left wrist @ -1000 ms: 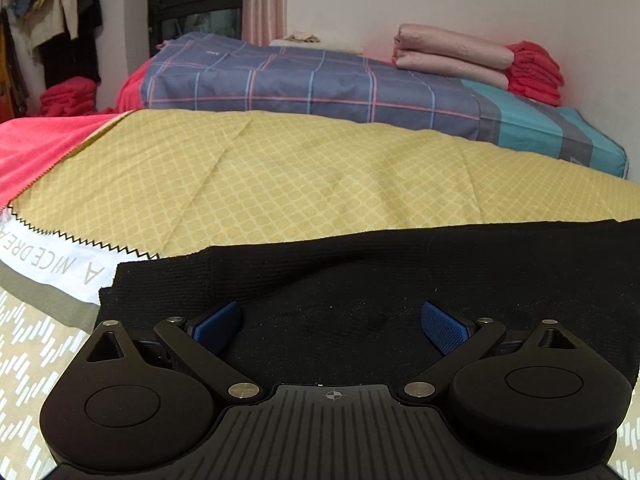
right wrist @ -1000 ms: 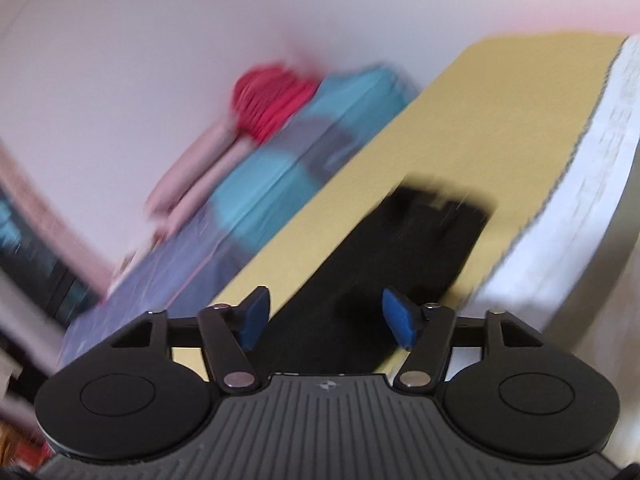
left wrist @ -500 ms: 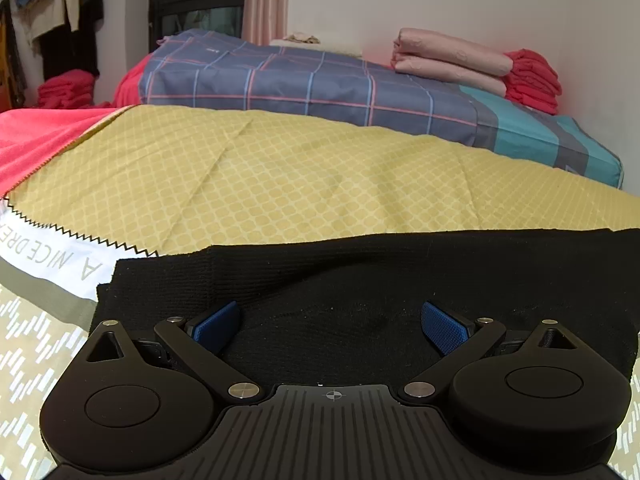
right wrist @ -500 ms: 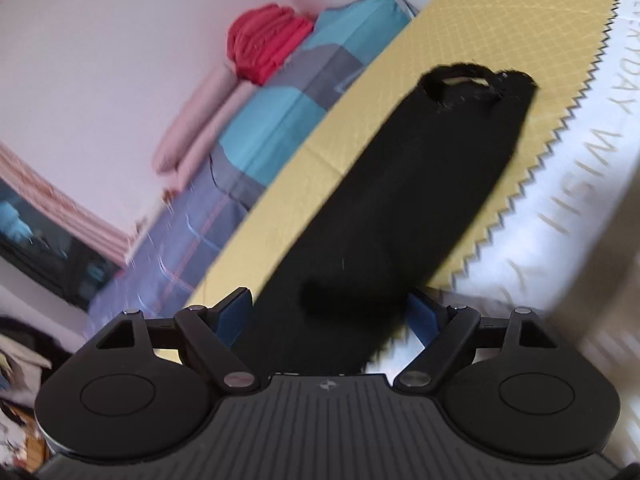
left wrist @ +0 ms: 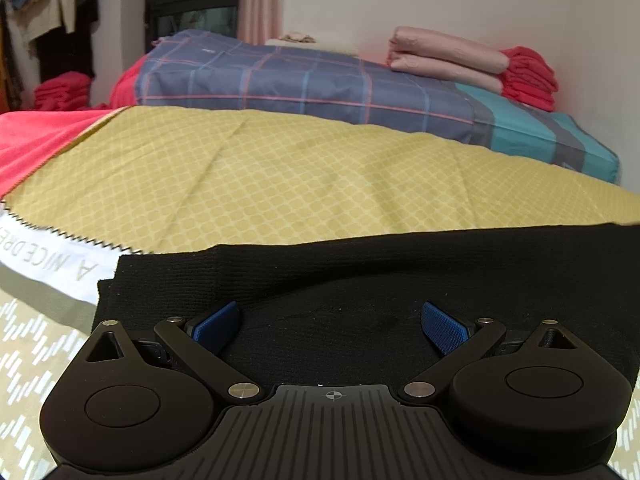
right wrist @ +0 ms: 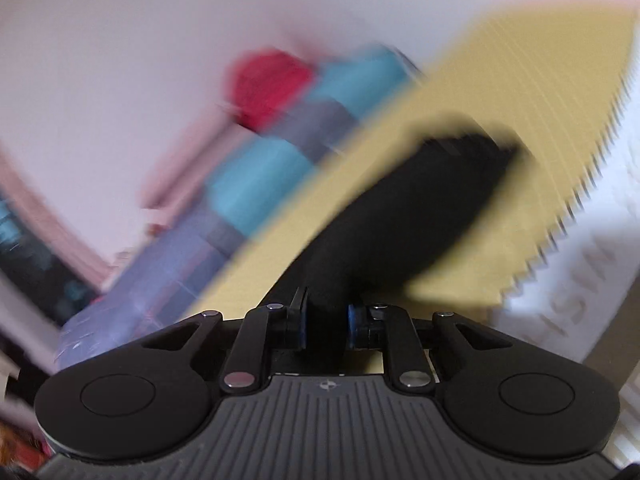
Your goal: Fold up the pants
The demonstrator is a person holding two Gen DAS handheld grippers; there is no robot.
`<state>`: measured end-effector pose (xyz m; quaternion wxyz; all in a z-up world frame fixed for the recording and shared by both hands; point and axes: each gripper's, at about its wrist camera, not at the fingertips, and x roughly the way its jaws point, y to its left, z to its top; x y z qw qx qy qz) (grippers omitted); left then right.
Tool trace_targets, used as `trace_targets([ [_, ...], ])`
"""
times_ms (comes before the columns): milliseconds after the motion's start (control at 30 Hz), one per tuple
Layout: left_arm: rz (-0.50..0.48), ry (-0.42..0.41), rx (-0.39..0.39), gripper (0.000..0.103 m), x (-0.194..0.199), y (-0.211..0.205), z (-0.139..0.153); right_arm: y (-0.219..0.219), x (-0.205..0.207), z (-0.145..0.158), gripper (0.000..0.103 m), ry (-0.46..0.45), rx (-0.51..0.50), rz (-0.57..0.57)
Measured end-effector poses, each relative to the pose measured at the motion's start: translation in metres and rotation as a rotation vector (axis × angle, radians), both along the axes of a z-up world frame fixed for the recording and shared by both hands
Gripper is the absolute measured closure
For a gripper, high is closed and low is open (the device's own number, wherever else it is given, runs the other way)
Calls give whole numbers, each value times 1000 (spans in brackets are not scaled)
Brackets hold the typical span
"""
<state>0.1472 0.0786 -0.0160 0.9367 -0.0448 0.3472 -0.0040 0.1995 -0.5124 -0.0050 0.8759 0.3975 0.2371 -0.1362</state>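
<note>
left wrist view
left tool [left wrist: 332, 326]: blue pads spread wide, nothing between them, low over the pants
pants [left wrist: 380, 280]: black knit, lying flat across the near part of the yellow sheet [left wrist: 300, 176]; the left end shows two stacked layers with squared corners
sheet edge: zigzag trim and a white band with grey letters [left wrist: 52, 258] to the left of the pants
behind: plaid quilt [left wrist: 300, 84], folded pink bedding [left wrist: 444, 58] and a red stack [left wrist: 528, 78] on it by the wall
far left: hanging clothes [left wrist: 48, 12] and a red cloth [left wrist: 36, 140]

right wrist view (blurred by motion)
right tool [right wrist: 325, 326]: pads pressed close, pinching a bunched fold of the pants [right wrist: 420, 204]
pants: run away from the tool over the yellow sheet [right wrist: 500, 92] to a blurred far end
right side: white band with zigzag trim [right wrist: 580, 280]
background: teal and blue bedding [right wrist: 280, 164] and a red blur [right wrist: 272, 88], no detail readable
</note>
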Motion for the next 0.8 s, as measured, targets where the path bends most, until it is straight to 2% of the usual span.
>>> trace_targets([
  [33, 1, 0, 6, 0, 0, -1, 0, -3, -2, -3, 83, -33, 19, -1],
  [133, 2, -1, 0, 0, 0, 0, 0, -5, -5, -3, 80, -35, 53, -13],
  [200, 2, -1, -4, 0, 0, 1, 0, -4, -11, 0, 72, -20, 60, -8],
  [233, 2, -2, -5, 0, 0, 1, 0, -2, -15, 4, 62, -5, 57, -18],
  [267, 2, -2, -7, 0, 0, 1, 0, 1, -21, 9, 45, 7, 45, -31],
  [333, 2, -4, -16, 0, -1, 2, 1, 10, -36, 21, 28, 18, -14, -43],
  [400, 2, -6, -27, 0, -2, 4, 1, 26, -50, 32, 28, 14, -65, -18],
  [567, 2, -9, -51, 0, -2, 8, 2, 83, -81, 55, 26, -15, -98, 205],
  [700, 12, -24, -62, 0, -5, 11, 5, 156, -96, 65, 22, -6, -177, 504],
  [800, 17, -33, -80, 0, -7, 15, 7, 218, -96, 55, 22, 48, -193, 738],
])
